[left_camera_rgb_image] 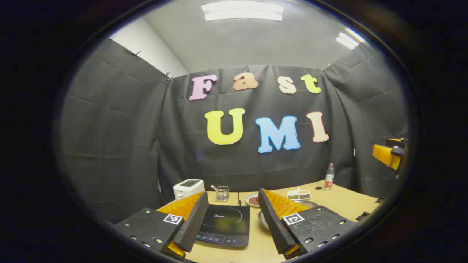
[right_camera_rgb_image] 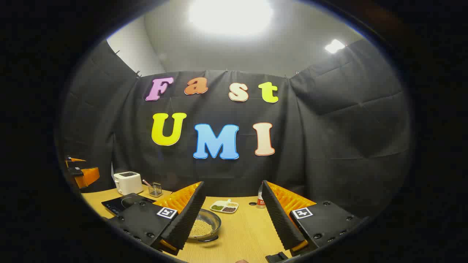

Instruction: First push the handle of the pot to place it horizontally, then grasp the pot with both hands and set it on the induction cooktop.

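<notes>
A metal pot [right_camera_rgb_image: 204,226] holding pale grains sits on the wooden table [right_camera_rgb_image: 241,233], just past my right gripper's left finger. A dark handle [right_camera_rgb_image: 207,239] shows on its near side. My right gripper [right_camera_rgb_image: 233,186] is open above the table, holding nothing. The black induction cooktop [left_camera_rgb_image: 223,224] lies between the fingers of my left gripper [left_camera_rgb_image: 232,197], which is open and empty above it. In the left gripper view the pot's rim [left_camera_rgb_image: 262,219] peeks out beside the right finger. The cooktop [right_camera_rgb_image: 122,202] lies left of the pot.
A white toaster [left_camera_rgb_image: 188,188], a wire basket [left_camera_rgb_image: 222,193], a small plate [left_camera_rgb_image: 253,199], a divided dish [right_camera_rgb_image: 225,207] and a bottle [left_camera_rgb_image: 329,177] stand along the back of the table. The other gripper [left_camera_rgb_image: 389,153] hangs at the far right.
</notes>
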Motion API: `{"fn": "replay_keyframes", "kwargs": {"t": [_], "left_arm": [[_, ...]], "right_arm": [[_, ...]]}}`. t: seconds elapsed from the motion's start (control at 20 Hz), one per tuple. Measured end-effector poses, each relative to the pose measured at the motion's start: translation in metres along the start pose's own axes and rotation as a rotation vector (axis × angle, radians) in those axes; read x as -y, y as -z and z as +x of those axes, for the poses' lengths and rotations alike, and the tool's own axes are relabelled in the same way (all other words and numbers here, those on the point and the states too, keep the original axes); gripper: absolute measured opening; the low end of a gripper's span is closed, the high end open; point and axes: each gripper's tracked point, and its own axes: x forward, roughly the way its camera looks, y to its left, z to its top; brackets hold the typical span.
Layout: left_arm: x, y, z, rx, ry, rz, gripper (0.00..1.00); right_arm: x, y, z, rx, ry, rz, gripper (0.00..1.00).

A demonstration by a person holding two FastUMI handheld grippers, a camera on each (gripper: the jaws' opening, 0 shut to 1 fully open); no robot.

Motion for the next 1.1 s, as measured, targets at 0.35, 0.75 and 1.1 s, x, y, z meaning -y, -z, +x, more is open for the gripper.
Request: {"fn": "replay_keyframes", "kwargs": {"t": [0.35,0.75,1.1], "left_arm": [[0.000,-0.003,-0.003,0.005,-0.002,0.000,0.83],[-0.004,-0.002,0.001,0.005,-0.003,-0.003,0.81],[-0.013,0.001,0.001,0.003,-0.009,-0.006,0.83]], "right_arm": [[-0.001,0.001,-0.001,-0.002,-0.001,0.009,0.98],[-0.005,0.001,0.003,-0.010,0.001,0.008,0.98],[-0.013,0.003,0.005,-0.021,-0.007,-0.002,0.98]]}}
